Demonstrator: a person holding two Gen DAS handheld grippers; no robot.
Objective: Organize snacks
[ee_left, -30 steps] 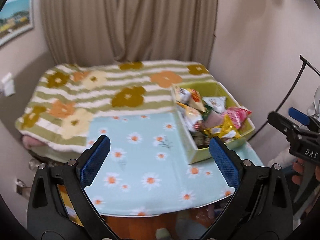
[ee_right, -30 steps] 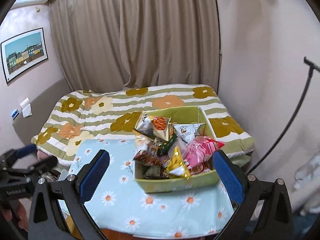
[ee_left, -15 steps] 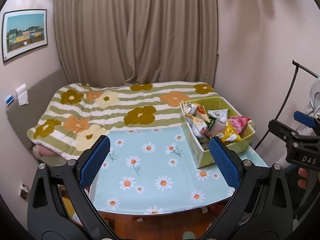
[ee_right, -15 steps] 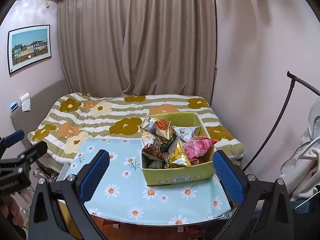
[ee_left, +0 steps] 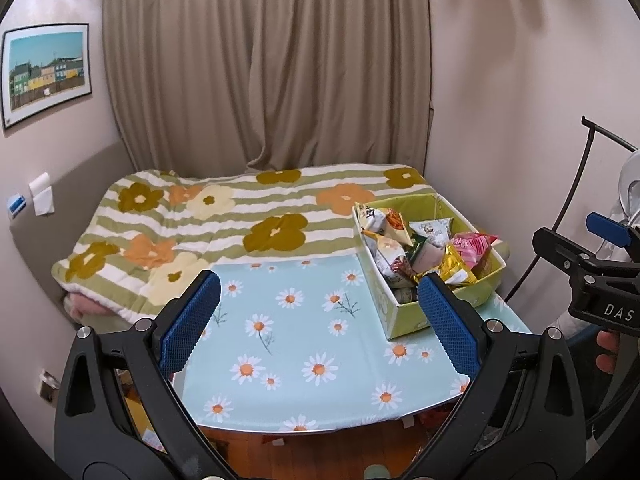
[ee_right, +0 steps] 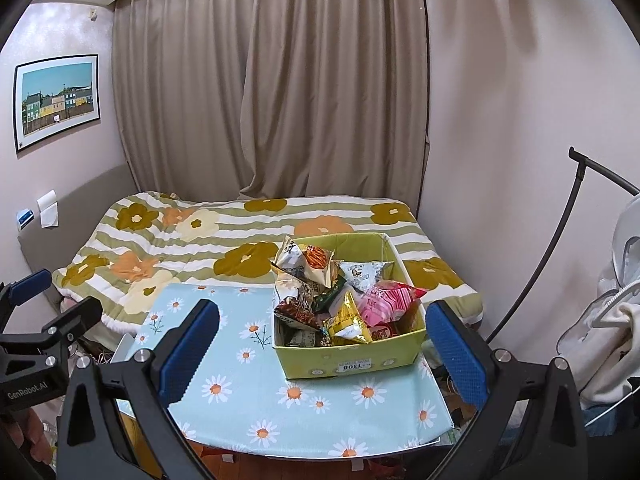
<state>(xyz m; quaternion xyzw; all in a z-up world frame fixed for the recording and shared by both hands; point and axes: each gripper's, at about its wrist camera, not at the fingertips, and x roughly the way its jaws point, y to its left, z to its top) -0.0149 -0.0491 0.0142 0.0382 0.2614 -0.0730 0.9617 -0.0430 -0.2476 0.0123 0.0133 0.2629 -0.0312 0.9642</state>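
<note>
Now reach for the top packet: both the left gripper (ee_left: 318, 324) and the right gripper (ee_right: 322, 346) wide open, holding nothing; snacks (ee_right: 334, 294) heaped inside yellow box (ee_right: 352, 364), near the table's (ee_right: 248, 412) right edge.

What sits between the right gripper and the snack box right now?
Only bare daisy tablecloth. In the right wrist view the right gripper is open and held back, short of the yellow-green snack box; nothing else lies on that stretch.

A smooth, printed cloth (ee_right: 304, 400) is spread over the table. The box (ee_right: 352, 360) looks like matt cardboard, the snack bags (ee_right: 348, 320) like glossy crinkled foil. Rough blue textured pads (ee_left: 188, 324) are set in black plastic.
</note>
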